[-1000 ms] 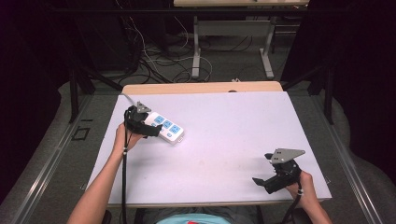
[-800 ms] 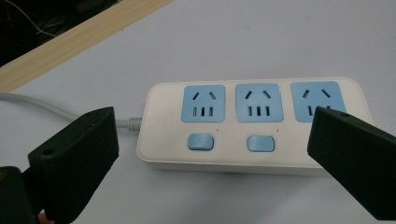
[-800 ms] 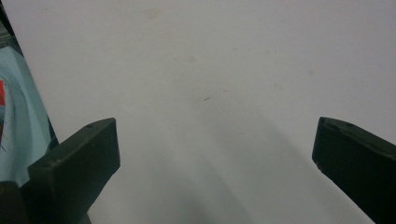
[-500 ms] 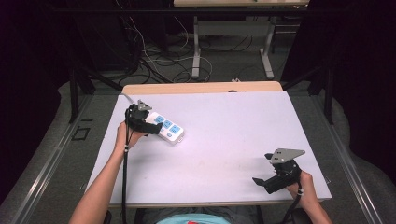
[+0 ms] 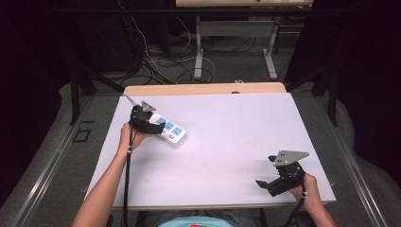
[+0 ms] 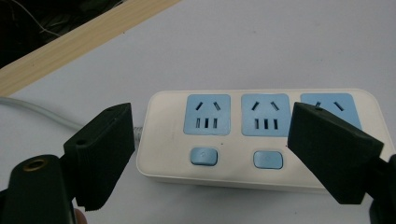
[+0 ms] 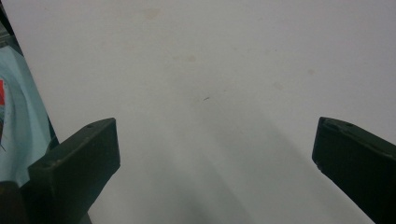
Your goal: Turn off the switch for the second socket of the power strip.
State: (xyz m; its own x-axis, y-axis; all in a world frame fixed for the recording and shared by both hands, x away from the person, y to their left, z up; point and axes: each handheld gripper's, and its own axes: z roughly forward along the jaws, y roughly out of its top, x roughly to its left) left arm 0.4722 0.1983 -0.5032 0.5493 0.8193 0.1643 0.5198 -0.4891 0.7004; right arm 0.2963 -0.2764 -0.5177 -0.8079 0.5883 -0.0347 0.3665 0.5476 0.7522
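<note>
A white power strip [image 5: 171,131] with blue sockets and blue buttons lies flat at the table's left rear, and its grey cord [image 6: 37,109] runs off to the far left. My left gripper [image 5: 152,126] hovers over the cord end of the power strip [image 6: 233,140]. Its jaws have just been closing and stand apart, one beside the strip's end and the other over the third socket, with no pad pressing on it. My right gripper [image 5: 265,186] rests near the front right edge, and in its own view the right gripper [image 7: 217,126] is open over bare white tabletop.
The white table top [image 5: 227,142] has a wooden strip [image 5: 203,88] along its far edge. Beyond it are dark floor, loose cables and metal desk legs [image 5: 198,52]. The person's light blue clothing [image 7: 18,107] is at the front edge.
</note>
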